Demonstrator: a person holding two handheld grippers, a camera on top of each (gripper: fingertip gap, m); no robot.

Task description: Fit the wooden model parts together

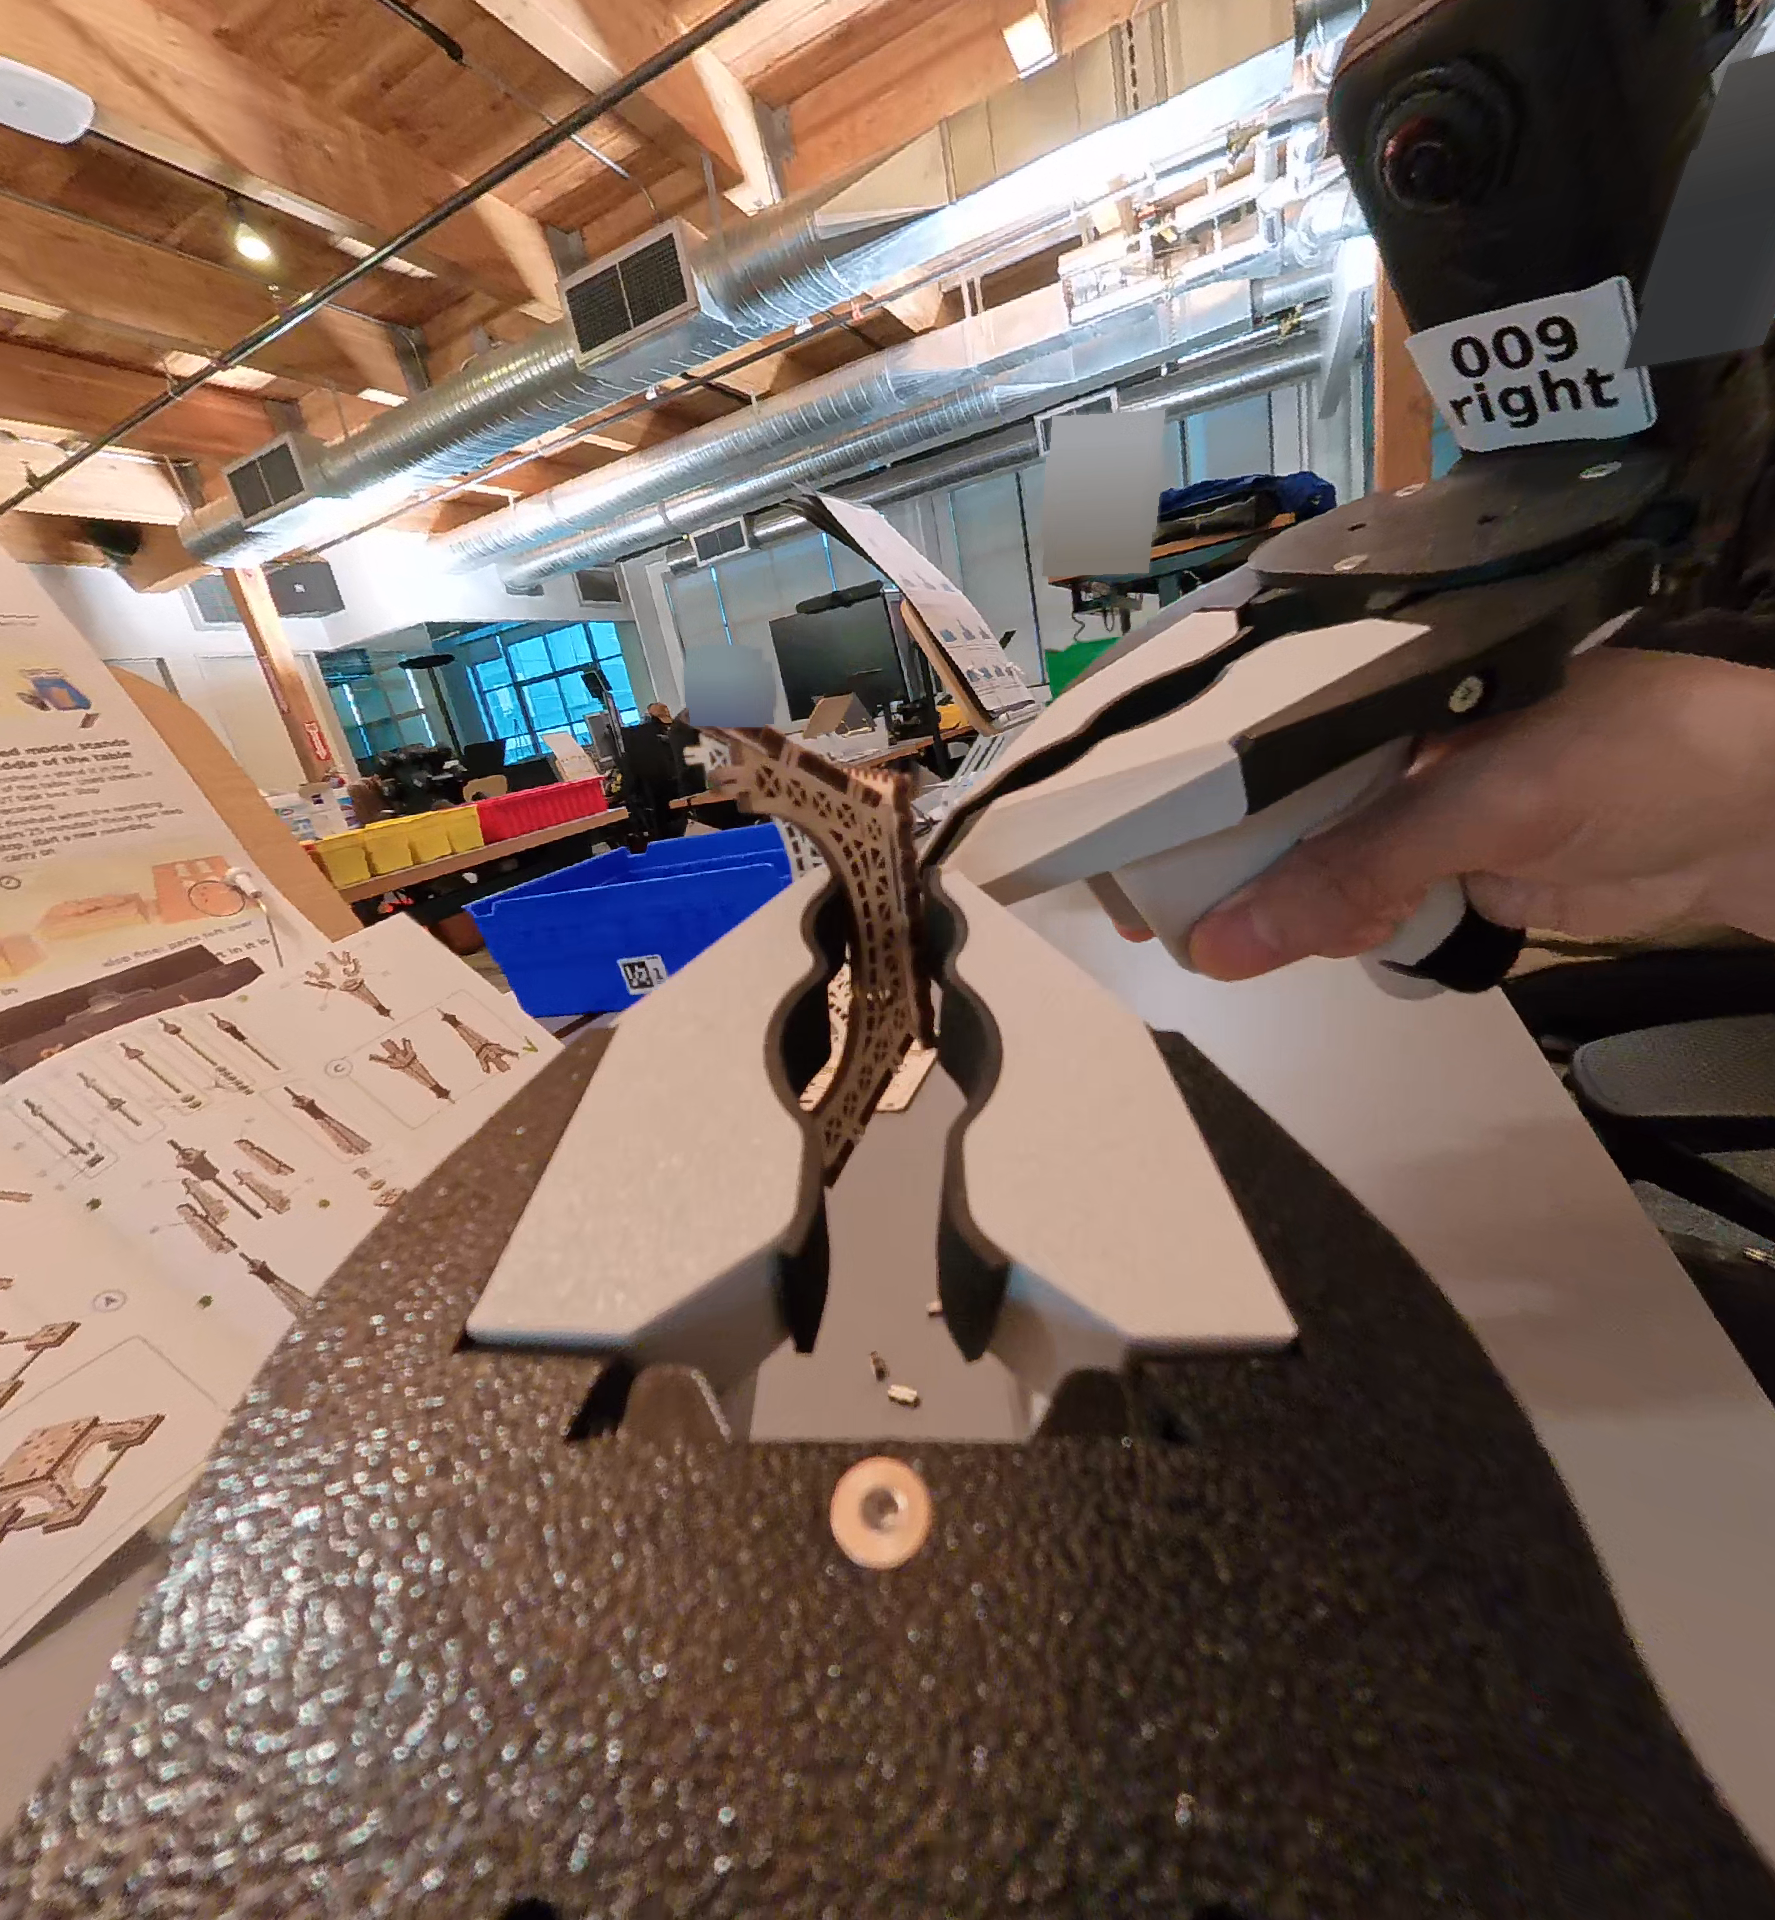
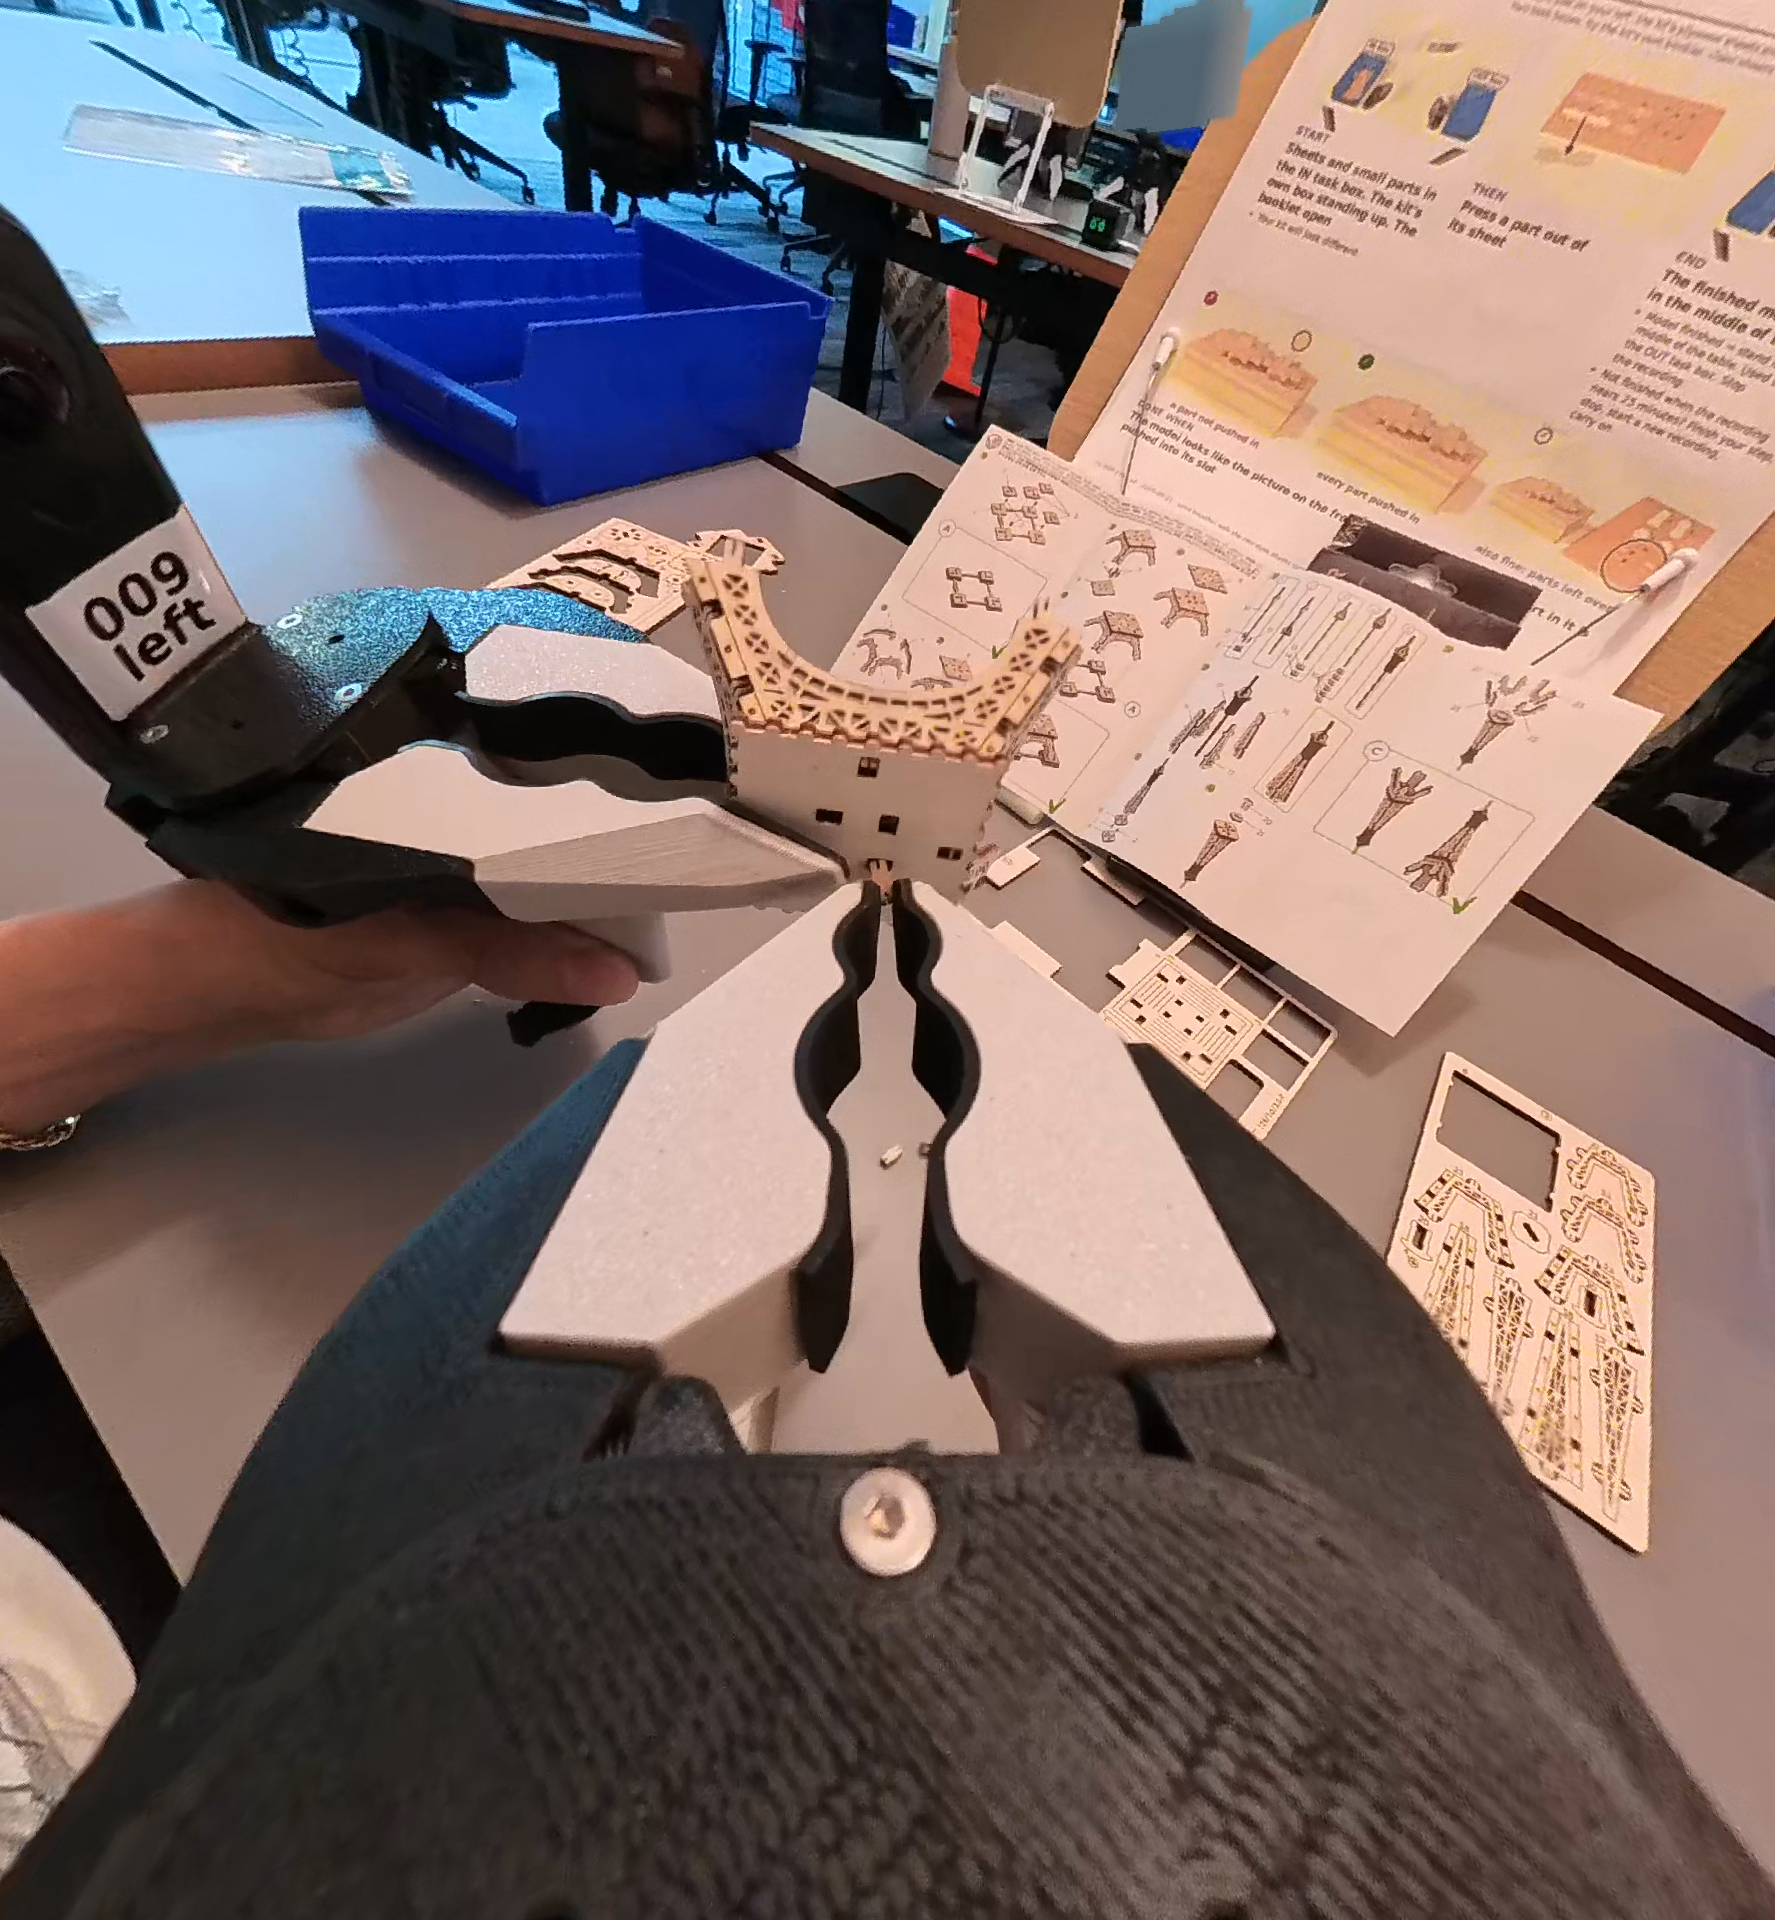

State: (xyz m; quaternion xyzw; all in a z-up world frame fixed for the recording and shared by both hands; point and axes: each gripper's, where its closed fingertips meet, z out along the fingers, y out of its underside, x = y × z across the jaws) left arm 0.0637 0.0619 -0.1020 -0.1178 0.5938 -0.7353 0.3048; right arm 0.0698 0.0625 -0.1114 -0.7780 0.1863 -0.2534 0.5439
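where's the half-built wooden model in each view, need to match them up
Left wrist view: wooden model at centre, edge-on, clamped in the left gripper.
Right wrist view: model just above centre, arched legs pointing up, right gripper pinching a small tab beneath it.
Shared landmark: blue bin behind the model.

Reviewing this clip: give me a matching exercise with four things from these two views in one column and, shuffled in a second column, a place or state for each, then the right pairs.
Things:
1. Left gripper
2. Blue plastic divided bin
3. Pale wooden arched tower-base model
4. Flat pale wooden punch-out sheet with lattice parts

Places or states:
A. Lies flat on the grey table, right of the right gripper
B. Held off the table between both grippers
C. Shut on the model from its side
D. Stands at the far table edge, nothing visible in its compartments

Pairs: 1-C, 2-D, 3-B, 4-A
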